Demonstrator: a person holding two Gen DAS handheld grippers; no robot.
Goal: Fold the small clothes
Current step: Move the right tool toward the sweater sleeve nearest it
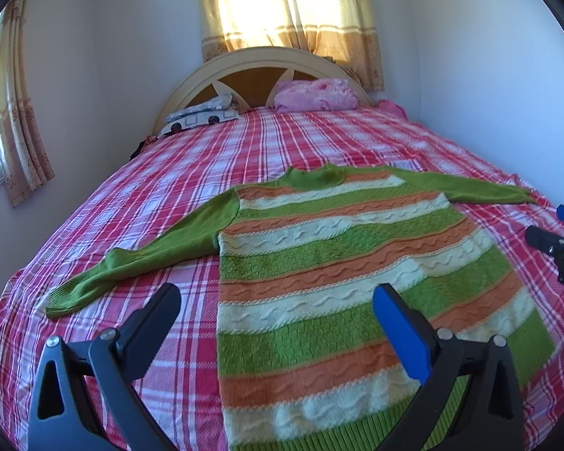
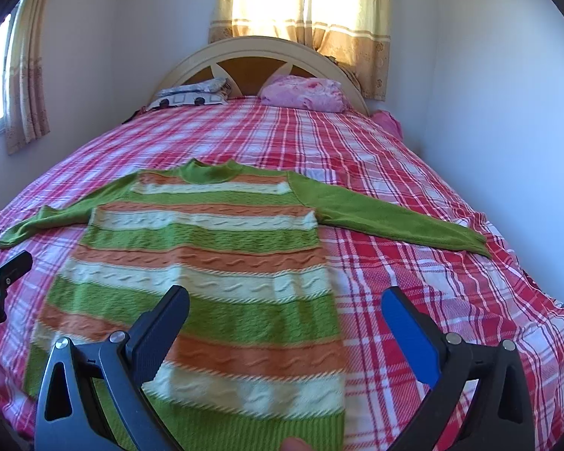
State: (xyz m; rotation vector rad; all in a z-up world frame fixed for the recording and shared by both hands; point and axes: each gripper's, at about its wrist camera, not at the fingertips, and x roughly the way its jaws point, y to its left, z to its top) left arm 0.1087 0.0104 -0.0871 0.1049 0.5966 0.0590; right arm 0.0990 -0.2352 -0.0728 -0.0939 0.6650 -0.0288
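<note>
A knitted sweater [image 1: 319, 263] with green, orange and cream stripes and plain green sleeves lies flat on the red plaid bed [image 1: 169, 173], both sleeves spread outward. The same sweater [image 2: 206, 263] fills the middle of the right wrist view. My left gripper [image 1: 276, 308] hovers open above the sweater's lower left edge, holding nothing. My right gripper [image 2: 285, 308] hovers open above its lower right side, also holding nothing. The right gripper's fingers [image 1: 545, 240] show at the right edge of the left wrist view. A fingertip [image 2: 295, 444] shows at the bottom edge of the right wrist view.
A patterned pillow [image 1: 203, 112] and a pink bundle [image 1: 316, 94] sit by the cream headboard [image 1: 259, 60]. White walls close in on both sides, with curtained windows [image 1: 282, 7] behind and at left. The bed's left edge drops off near the left sleeve cuff [image 1: 67, 300].
</note>
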